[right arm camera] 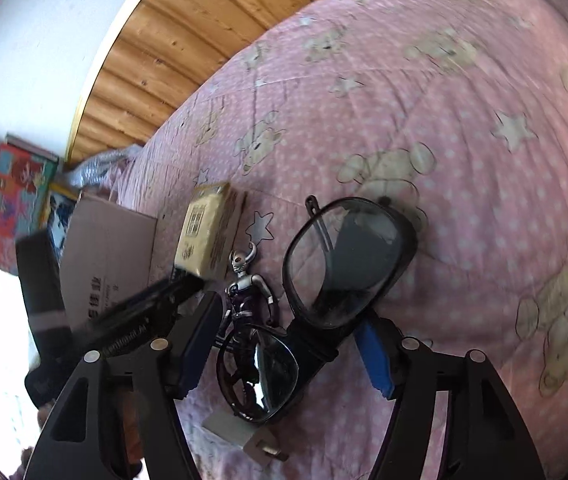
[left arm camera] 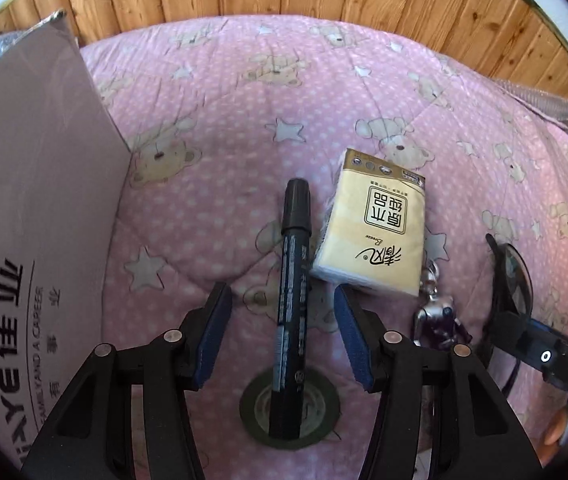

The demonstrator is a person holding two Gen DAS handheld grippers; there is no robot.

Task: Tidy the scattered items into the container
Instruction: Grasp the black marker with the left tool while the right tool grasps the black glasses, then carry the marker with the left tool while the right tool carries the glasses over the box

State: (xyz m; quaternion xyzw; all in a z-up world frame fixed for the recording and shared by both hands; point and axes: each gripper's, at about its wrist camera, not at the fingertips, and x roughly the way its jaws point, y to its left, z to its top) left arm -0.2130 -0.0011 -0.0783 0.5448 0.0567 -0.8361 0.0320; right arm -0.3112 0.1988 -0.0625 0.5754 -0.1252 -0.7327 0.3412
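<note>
Left gripper [left arm camera: 282, 336] is open around the marker [left arm camera: 291, 304], whose bottom end hides part of the tape roll [left arm camera: 316, 420]. Right gripper [right arm camera: 288, 344] is open over the sunglasses [right arm camera: 324, 292], lower lens blurry, box [left arm camera: 24, 208] cut off left

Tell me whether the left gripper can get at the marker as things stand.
Probably yes. The left gripper is open with the marker lying lengthwise between its pads, neither pad touching it. The tissue pack sits close on the right, and the marker's near end rests on a tape roll, so the grip may be slightly uneven.
</note>
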